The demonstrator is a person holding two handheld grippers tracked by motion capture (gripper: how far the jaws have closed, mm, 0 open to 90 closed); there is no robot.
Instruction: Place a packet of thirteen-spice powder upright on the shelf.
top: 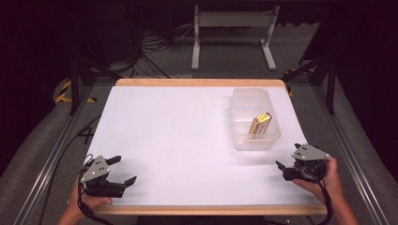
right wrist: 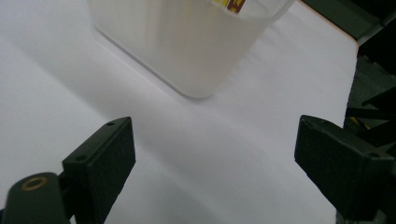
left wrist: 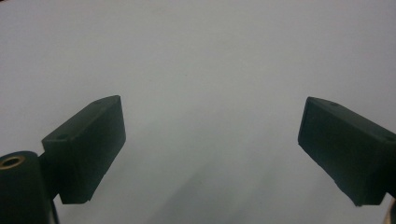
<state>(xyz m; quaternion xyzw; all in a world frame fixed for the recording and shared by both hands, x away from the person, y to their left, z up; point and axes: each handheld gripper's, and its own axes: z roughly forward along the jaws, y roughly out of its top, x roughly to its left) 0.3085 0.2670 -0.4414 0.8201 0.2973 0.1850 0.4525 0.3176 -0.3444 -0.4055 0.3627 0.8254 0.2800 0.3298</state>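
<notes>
A translucent plastic container stands at the right of the white table. A yellow packet leans inside it. My right gripper rests low near the front right corner, just in front of the container, and is open with nothing between its fingers. In the right gripper view, the right gripper faces the container's near wall, and a bit of the yellow packet shows at the top. My left gripper sits at the front left, open and empty. In the left gripper view, the left gripper hovers over bare white surface.
A wooden rim borders the table's far and near edges. Metal frame rails run along both sides. Behind the table stand a white stand and loose cables on the grey floor.
</notes>
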